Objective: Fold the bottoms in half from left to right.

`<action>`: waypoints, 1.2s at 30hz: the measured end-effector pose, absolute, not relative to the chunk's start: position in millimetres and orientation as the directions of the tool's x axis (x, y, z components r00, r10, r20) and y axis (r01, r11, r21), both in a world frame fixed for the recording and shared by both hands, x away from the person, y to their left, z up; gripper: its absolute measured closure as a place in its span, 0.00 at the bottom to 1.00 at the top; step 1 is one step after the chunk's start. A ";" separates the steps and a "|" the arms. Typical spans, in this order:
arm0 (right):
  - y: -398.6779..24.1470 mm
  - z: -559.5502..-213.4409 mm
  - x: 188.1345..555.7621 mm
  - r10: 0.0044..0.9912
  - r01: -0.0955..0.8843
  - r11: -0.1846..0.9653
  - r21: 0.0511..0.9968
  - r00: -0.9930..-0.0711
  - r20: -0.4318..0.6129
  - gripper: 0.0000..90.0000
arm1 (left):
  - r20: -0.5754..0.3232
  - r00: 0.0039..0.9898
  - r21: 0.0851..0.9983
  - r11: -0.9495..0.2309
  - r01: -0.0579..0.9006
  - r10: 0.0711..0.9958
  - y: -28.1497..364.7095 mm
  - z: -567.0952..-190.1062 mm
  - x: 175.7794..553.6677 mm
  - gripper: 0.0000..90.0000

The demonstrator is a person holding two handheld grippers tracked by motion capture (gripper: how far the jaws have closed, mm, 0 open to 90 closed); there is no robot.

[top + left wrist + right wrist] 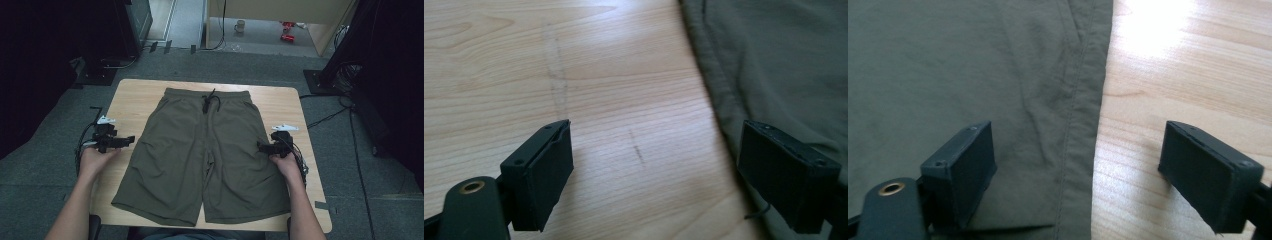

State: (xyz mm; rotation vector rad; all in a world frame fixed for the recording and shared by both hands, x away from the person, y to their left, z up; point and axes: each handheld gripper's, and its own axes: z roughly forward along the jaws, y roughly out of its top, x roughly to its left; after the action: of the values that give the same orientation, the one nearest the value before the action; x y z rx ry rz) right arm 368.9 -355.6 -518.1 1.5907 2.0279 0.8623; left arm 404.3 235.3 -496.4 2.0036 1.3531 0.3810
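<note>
Olive green shorts lie flat on the wooden table, waistband and black drawstring at the far side, legs toward me. My left gripper hovers just left of the shorts, pointing at their left outer seam. In the left gripper view its jaws stand open over bare wood, the right one at the edge of the shorts. My right gripper sits at the right outer seam. Its jaws stand open and straddle that seam, one over the shorts, one over the table.
Grey carpet surrounds the table. Black stands and cables flank it at the left and right. A mug and red items sit on the far floor. The shorts' hems reach close to the table's near edge.
</note>
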 end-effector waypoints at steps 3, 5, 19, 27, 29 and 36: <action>-357.4 -512.7 369.2 0.966 0.720 0.126 0.682 -0.246 0.082 0.19 | -0.137 0.436 0.673 -0.239 0.700 0.890 234.2 -494.6 402.5 0.18; -358.1 -509.9 368.6 0.965 0.713 0.117 0.692 -0.246 0.091 0.20 | -0.140 0.448 0.673 -0.247 0.697 0.883 233.7 -493.4 401.0 0.18; -347.1 -495.7 367.5 0.954 0.708 0.124 0.695 -0.278 0.113 0.25 | -0.124 0.511 0.691 -0.296 0.660 0.851 230.2 -485.7 386.5 0.24; -337.5 -491.8 368.5 0.947 0.701 0.119 0.703 -0.292 0.131 0.23 | -0.107 0.548 0.702 -0.327 0.633 0.829 226.0 -481.7 375.0 0.26; -335.4 -491.0 368.7 0.946 0.699 0.120 0.705 -0.297 0.133 0.23 | -0.105 0.557 0.703 -0.334 0.627 0.824 224.9 -480.3 372.1 0.26; -327.8 -488.7 368.2 0.940 0.691 0.141 0.709 -0.318 0.123 0.23 | -0.100 0.594 0.720 -0.353 0.597 0.799 218.7 -475.3 359.9 0.27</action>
State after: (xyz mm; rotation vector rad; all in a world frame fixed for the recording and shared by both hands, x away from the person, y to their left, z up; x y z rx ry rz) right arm 368.2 -327.8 -488.7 1.5713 2.0739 0.9824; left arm 359.9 218.7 -475.3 2.0799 1.1022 0.3470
